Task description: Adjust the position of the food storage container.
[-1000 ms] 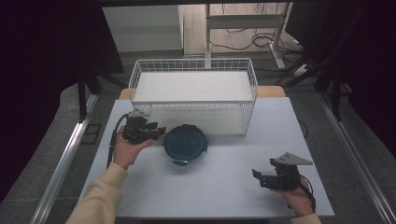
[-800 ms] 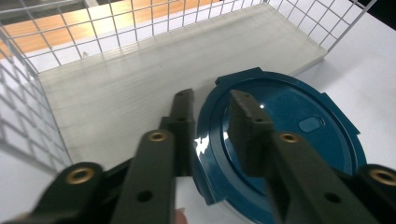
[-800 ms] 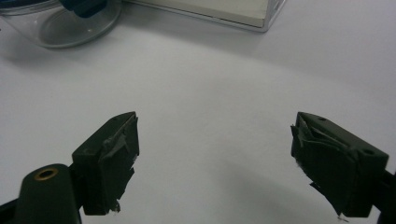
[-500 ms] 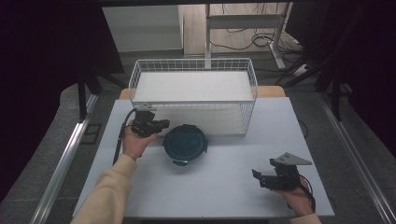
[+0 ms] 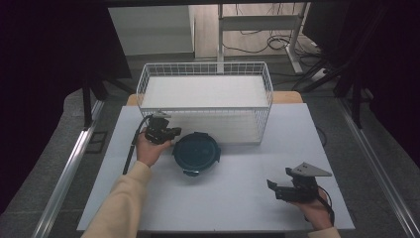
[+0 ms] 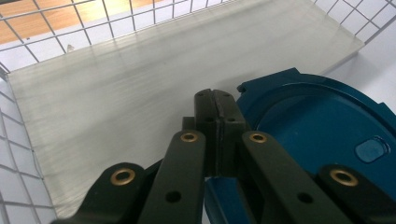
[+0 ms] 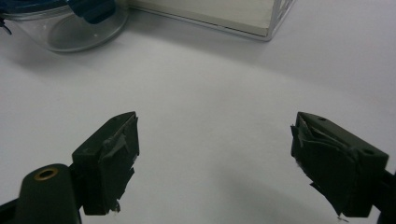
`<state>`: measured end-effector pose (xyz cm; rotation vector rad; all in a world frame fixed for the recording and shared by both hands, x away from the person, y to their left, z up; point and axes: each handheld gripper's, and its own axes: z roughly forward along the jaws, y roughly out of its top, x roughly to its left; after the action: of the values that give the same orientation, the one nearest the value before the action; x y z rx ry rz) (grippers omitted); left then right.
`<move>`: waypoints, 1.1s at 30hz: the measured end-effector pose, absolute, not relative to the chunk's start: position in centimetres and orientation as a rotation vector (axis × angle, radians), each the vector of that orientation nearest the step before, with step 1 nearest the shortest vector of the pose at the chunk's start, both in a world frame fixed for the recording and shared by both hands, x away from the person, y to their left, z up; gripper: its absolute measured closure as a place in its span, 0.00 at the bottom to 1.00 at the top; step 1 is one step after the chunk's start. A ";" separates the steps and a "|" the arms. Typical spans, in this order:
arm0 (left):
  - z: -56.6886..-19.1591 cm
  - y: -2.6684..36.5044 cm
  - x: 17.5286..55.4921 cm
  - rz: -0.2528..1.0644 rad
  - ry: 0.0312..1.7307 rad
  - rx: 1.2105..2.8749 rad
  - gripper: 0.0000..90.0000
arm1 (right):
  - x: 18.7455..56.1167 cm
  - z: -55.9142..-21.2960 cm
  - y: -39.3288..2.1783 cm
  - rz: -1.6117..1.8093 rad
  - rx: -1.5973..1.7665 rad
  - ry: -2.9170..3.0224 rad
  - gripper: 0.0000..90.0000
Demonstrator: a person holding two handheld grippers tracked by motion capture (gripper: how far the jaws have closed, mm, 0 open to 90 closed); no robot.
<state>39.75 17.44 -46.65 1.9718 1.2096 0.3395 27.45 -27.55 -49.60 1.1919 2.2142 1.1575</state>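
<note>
A: Lid [image 5: 196, 152] — one blue round lid on one clear container, sitting mid-table just in front of the basket [image 5: 205, 85]. What's different from a second ago?

B: The left gripper [image 5: 171, 132] has slid rightward toward the lid's rim and dropped a little. Its jaws have just been closing, and they now meet pad to pad with nothing between them; in the left gripper view the tips [image 6: 215, 100] sit just over the lid's edge [image 6: 322, 126].

A: And the right gripper [image 5: 272, 187]?

B: It hasn't budged, near the front right of the table [image 5: 237, 198]. Its jaws stand wide apart, and bare tabletop shows between them in the right gripper view [image 7: 215, 154].

A: Room to move?

B: Open table between the right gripper and the lid, and more along the front edge. The left gripper is boxed in: lid at its right, basket wire just behind.

A: Counts?

B: Two grippers, one lid, one container [image 7: 74, 30], one wire basket, one table. The basket stands at the far edge, lined with a pale sheet.
</note>
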 end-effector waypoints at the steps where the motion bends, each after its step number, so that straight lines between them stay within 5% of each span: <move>1: -46.7 17.4 39.8 0.339 1.210 1.972 1.00 | 27.4 -49.6 -27.6 1.158 1.192 2.214 0.17; 33: -48.6 17.1 39.7 0.343 1.201 2.080 1.00 | 27.5 -49.9 -27.3 1.137 1.183 2.229 0.17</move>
<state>39.71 17.11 -48.60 2.0802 1.2013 0.3432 27.47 -27.31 -49.88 1.1834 2.2294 1.1369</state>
